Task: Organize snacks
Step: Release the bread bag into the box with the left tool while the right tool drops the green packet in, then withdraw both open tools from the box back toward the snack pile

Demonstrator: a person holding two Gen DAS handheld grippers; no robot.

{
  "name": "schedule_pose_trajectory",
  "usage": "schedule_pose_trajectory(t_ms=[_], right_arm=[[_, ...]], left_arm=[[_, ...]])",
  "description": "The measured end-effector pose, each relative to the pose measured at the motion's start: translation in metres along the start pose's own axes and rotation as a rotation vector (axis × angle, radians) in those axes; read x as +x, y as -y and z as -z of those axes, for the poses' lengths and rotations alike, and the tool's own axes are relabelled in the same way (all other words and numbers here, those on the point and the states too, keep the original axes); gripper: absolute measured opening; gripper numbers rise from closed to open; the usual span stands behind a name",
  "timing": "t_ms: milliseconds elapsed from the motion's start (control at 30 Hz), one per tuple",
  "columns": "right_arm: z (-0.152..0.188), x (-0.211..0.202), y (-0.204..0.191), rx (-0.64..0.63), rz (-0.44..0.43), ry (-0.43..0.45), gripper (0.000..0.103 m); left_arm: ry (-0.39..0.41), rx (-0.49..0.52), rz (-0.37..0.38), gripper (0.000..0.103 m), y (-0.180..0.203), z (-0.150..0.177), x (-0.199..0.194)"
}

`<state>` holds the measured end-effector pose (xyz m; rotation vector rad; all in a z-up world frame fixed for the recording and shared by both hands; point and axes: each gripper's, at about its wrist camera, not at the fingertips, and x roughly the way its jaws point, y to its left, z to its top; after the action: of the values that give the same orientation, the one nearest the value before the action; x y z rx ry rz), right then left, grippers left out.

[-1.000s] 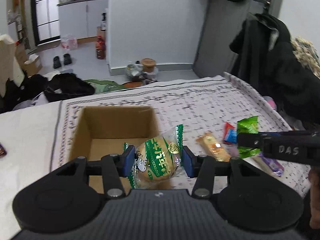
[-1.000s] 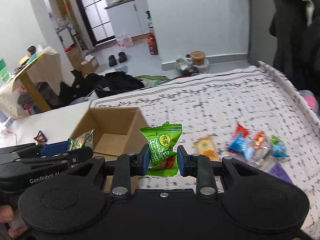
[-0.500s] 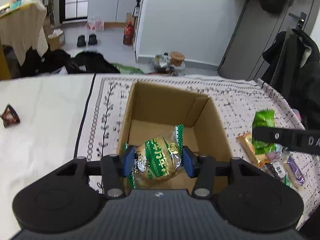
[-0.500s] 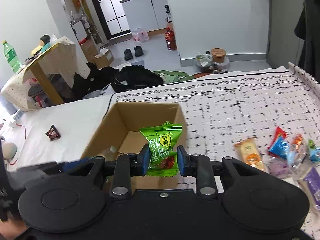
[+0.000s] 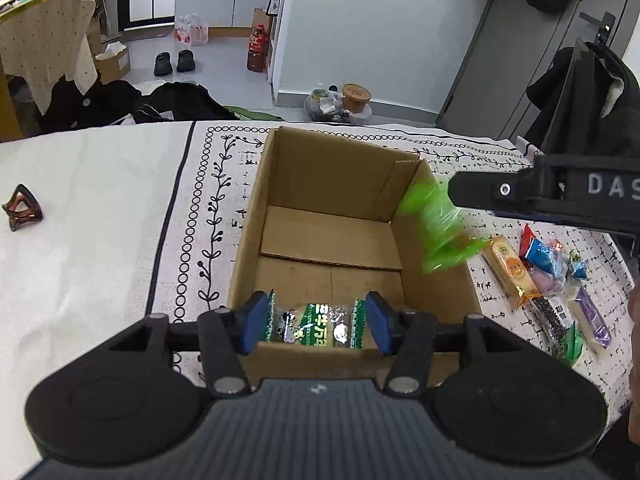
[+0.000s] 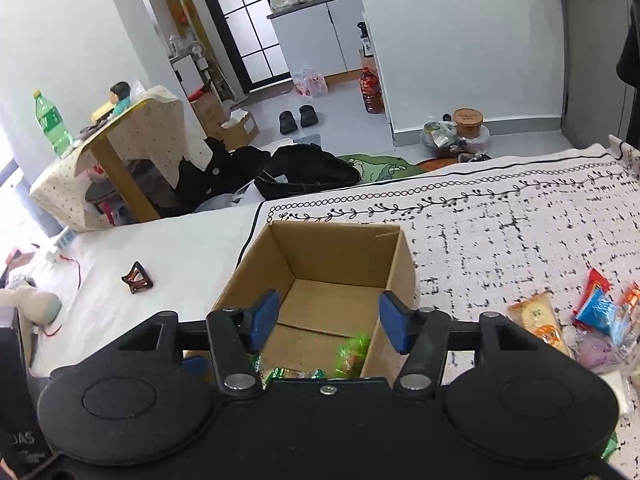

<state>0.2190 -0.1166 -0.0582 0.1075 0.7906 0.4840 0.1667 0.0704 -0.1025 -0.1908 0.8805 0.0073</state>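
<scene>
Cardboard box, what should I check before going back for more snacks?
1. Left gripper clear of the bun packet: cannot tell; jaws have just been opening, packet sits between them over the cardboard box.
2. Right gripper empty: ok; jaws have just been opening, nothing between.
3. Green packet inside the box: ok, blurred mid-drop.
4. Box upright, open: ok.
5. Loose snacks waiting on the cloth right of the box: ok.

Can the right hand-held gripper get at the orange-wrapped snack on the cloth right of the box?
Probably yes: the right hand-held gripper has just opened and is empty, and the orange-wrapped snack lies uncovered beside the cardboard box.
</scene>
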Motion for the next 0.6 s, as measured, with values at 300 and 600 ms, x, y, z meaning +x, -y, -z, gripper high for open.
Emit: schedule_pose_trajectory(t_ms=[300, 600], right_arm=[[0.015, -0.034, 0.045, 0.054, 0.064, 0.012, 0.079], [0.032, -0.073, 0.075, 0.032, 0.128, 0.018, 0.102]], left_arm=[[0.008, 0.019, -0.035, 0.064, 0.010, -0.008, -0.011], [0.024, 0.016, -0.011, 0.073, 0.034, -0.009, -0.029]])
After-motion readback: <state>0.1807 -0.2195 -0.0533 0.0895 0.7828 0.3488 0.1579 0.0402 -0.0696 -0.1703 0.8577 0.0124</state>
